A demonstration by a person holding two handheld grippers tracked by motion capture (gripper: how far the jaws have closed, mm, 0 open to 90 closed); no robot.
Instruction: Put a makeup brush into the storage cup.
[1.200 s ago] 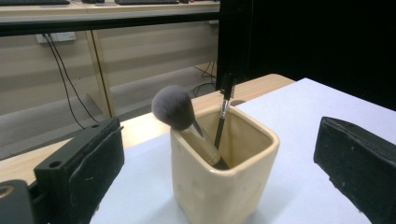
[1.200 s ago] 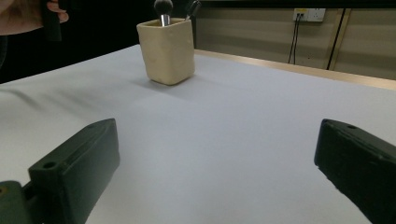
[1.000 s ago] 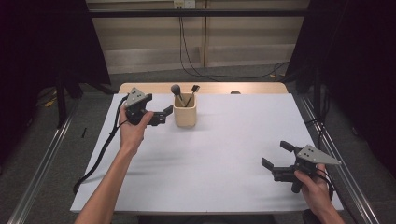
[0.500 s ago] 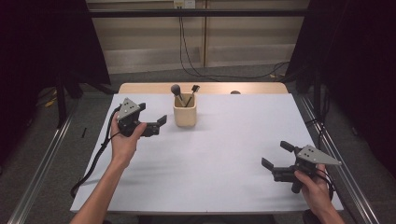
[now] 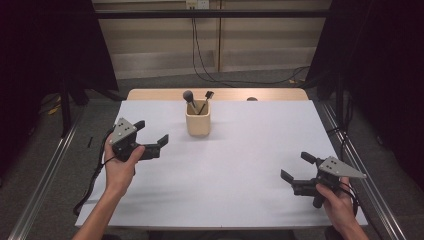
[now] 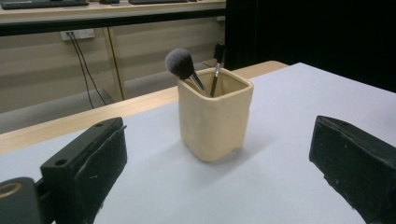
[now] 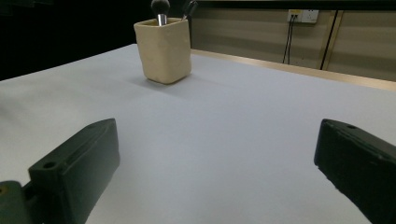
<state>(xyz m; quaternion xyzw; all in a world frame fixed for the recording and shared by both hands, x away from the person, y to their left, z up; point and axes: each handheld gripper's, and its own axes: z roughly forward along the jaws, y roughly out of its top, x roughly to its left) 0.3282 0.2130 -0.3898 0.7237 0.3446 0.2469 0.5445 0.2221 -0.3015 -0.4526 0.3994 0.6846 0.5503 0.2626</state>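
A cream square cup (image 5: 198, 120) (image 6: 215, 119) (image 7: 163, 48) stands upright at the back middle of the white table. Two makeup brushes rest in it: a round fluffy one (image 5: 189, 96) (image 6: 180, 64) and a thin flat one (image 5: 207, 96) (image 6: 218, 51). My left gripper (image 5: 151, 132) (image 6: 219, 182) is open and empty, held to the left of the cup with its jaws pointing at it. At the front right my right gripper (image 5: 297, 167) (image 7: 219, 182) hovers open and empty, far from the cup.
The white table top (image 5: 235, 165) has a wooden strip (image 5: 150, 94) along its far edge. A small dark object (image 5: 252, 99) lies on that strip. Cables (image 5: 200, 55) hang behind the table, and metal rails (image 5: 40, 185) run along both sides.
My left gripper has drawn back from beside the cup, toward the near left and lower. The right gripper has stayed put.
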